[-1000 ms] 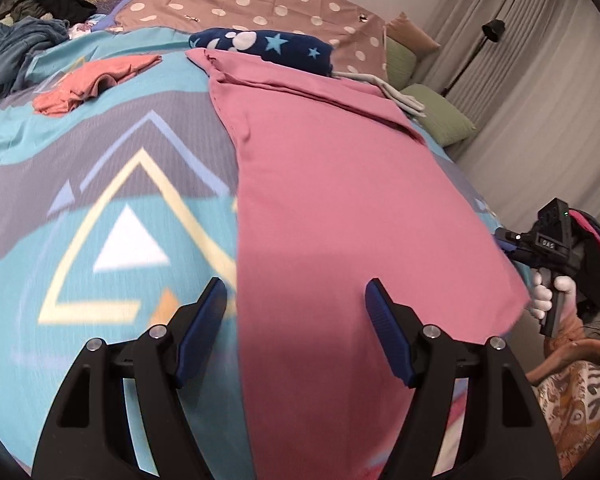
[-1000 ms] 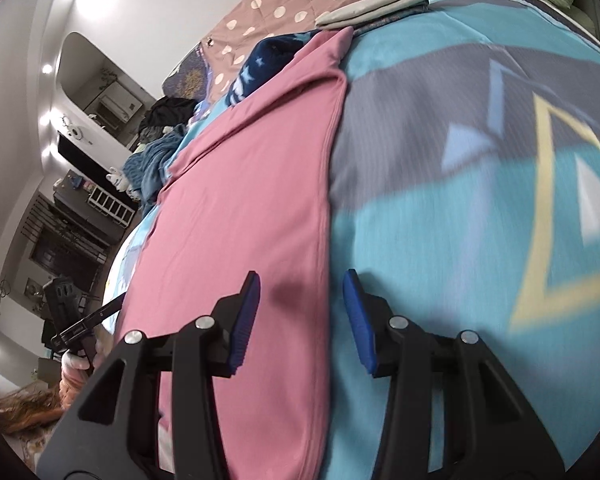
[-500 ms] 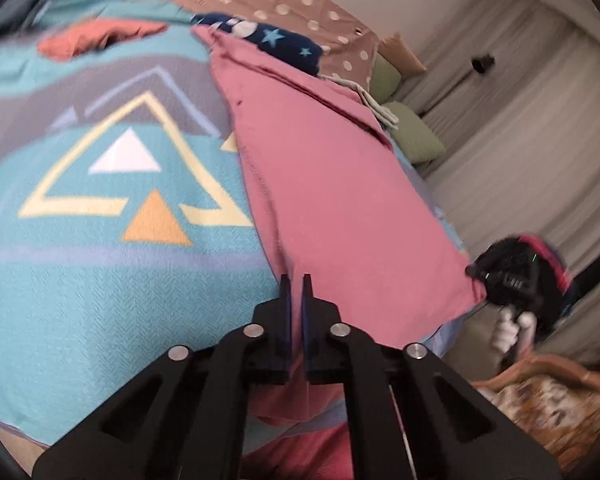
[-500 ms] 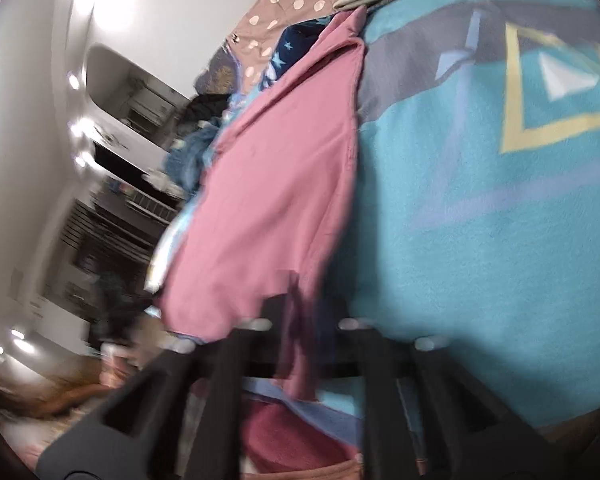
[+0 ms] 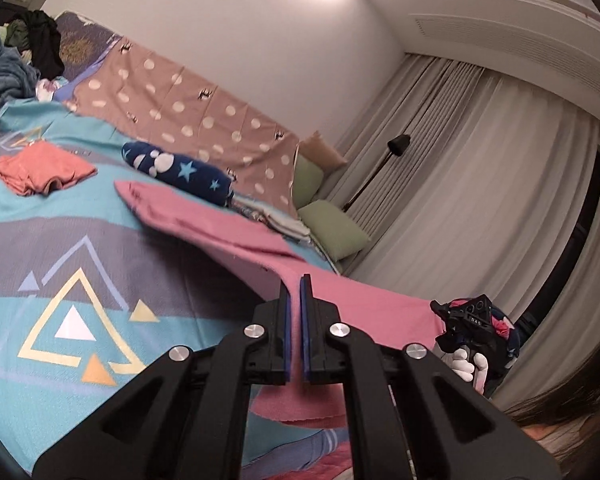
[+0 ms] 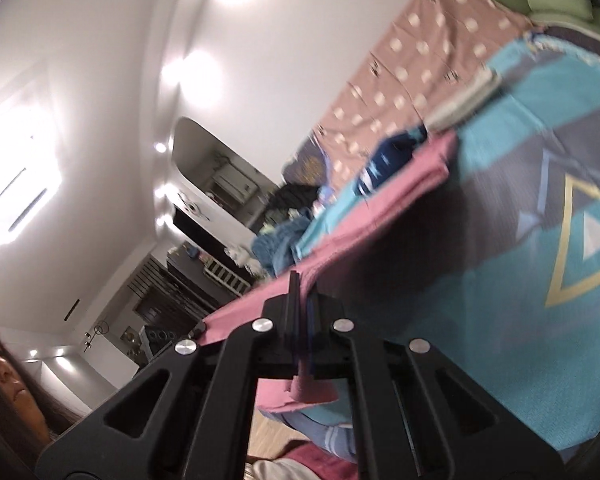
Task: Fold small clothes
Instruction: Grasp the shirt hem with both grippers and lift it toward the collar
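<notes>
1. The left hand-held gripper [image 5: 294,292] is pressed together on the near edge of the pink garment [image 5: 228,232], with the cloth pinched between its blue pads.
2. The right hand-held gripper [image 6: 302,296] is likewise clamped on the pink garment [image 6: 380,216]; a small tab of cloth hangs below its pads, though that view is blurred, so the exact fold it bites is hard to make out.
3. In the left wrist view the right hand-held gripper [image 5: 466,326] shows at the far side, held by a white-gloved hand [image 5: 468,362] at the garment's other near corner.
4. The near end of the garment is lifted off the bed [image 5: 40,248] and stretched between the two grippers; its far end rests on the bedspread, casting a shadow below.
5. Just beyond that far end lies a navy star-print roll [image 5: 180,172].
6. Well to the left sits an orange garment [image 5: 44,168], crumpled.
7. Green pillows [image 5: 332,232] lie by the curtains.
</notes>
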